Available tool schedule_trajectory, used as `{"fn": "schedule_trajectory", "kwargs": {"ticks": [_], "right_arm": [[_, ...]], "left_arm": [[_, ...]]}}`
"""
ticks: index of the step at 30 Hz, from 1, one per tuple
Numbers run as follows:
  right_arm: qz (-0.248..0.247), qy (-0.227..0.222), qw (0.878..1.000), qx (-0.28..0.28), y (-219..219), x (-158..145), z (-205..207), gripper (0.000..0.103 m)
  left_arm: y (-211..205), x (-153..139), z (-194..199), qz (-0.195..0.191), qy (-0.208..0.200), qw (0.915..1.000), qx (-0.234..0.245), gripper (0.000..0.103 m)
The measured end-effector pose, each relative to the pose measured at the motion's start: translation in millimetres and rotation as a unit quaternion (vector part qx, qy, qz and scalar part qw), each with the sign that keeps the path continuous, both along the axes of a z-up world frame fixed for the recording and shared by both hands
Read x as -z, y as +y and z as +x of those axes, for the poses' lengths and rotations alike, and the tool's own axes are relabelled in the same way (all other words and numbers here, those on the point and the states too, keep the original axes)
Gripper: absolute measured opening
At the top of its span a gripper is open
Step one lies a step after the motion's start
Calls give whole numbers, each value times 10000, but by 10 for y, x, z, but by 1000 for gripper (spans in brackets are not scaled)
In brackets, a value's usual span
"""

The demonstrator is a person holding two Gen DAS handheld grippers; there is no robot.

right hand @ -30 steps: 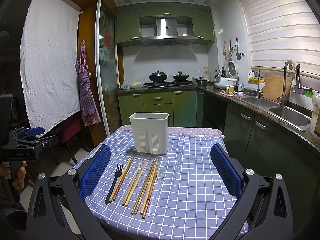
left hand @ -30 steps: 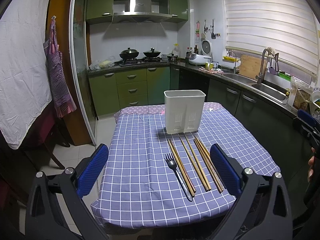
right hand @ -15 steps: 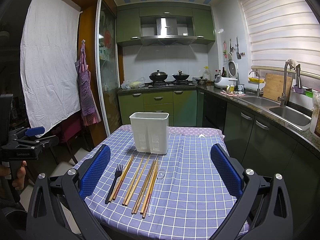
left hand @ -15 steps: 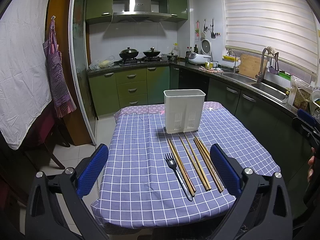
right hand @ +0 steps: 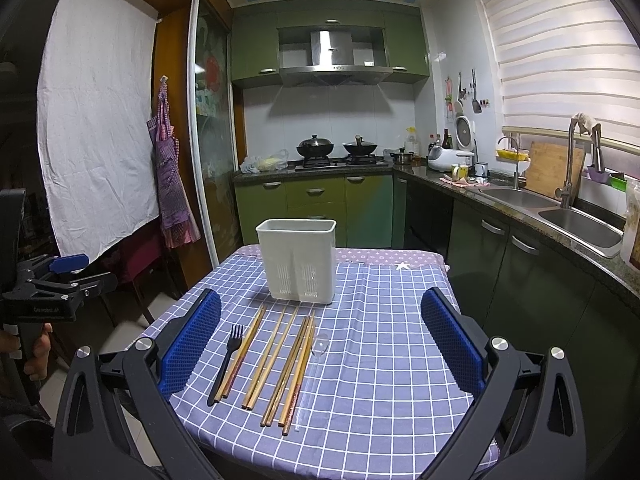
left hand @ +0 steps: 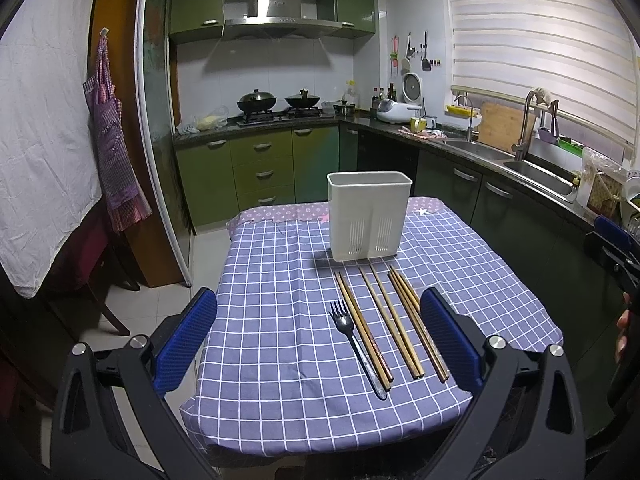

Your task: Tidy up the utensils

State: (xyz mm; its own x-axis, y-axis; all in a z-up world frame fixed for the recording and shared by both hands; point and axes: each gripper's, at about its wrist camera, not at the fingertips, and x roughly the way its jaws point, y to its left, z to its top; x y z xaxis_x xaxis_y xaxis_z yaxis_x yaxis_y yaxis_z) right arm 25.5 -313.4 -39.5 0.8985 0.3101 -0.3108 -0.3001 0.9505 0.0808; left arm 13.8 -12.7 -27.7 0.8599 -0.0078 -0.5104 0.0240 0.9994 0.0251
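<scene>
On the checked tablecloth [right hand: 384, 344], a white slotted utensil holder [right hand: 298, 260] stands upright and serves as the reference point. Directly in front of the holder, on the near side, the utensils lie flat in a row with their long axes pointing roughly toward it. A dark fork [right hand: 227, 360] lies at the left end of the row, tines toward the holder. Beside it lie wooden chopsticks [right hand: 280, 360], grouped in pairs, close together. A clear plastic spoon [right hand: 314, 376] lies at the right end of the row, bowl toward the holder; it shows only in the right wrist view.

Left gripper [left hand: 318, 342]: jaws spread wide, blue pads well apart, holding nothing and touching nothing. It hangs at the near table edge, on the holder's front side, with the utensil row framed between its fingers.

Right gripper [right hand: 320, 346]: jaws likewise spread wide, empty, contacting no utensil. It also hangs at the near edge facing the holder.
</scene>
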Motion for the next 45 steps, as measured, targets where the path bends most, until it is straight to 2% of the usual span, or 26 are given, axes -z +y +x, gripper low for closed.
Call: {"fn": "schedule_trajectory", "kwargs": {"ticks": [7,12,15,19,25,27,31,34,39,42,45], "right_arm": [[-7,106,9999,13,9,32,83,99],[-18,154,9999,4,18,52,122,99],[-29,170,9999,11,29,43,139,99],[-25,182,9998,22,31,60,152,99],[-52,203,9998,-9,38,68,177,99],[-142,245,9996,-33,56,68,239,99],[-735,404,9965,27,183,48,576,99],[-1021,732,9918,-226,284,73,890,99],[-1350,1825,9722,-574,397,277,1560,99],[-1287,2478,9588,-522,379,448,1903,99],[-1123,3024,9453,-485,344,679,2136,99]], "left_arm": [[57,38,105,25,164,9999,-33,97],[91,23,153,-119,230,9997,7,97],[123,-9,146,-93,120,9997,-165,97],[151,-58,125,-114,34,9998,-169,97],[108,-49,152,13,150,9999,-82,97],[90,-48,200,13,256,9997,3,97],[31,-69,362,83,467,9987,193,97],[4,-52,586,32,756,9967,280,97],[-49,147,1086,-194,1403,9897,223,97],[-90,471,1453,-444,2108,9764,116,97],[-154,839,1727,-532,2884,9560,63,94]]}}
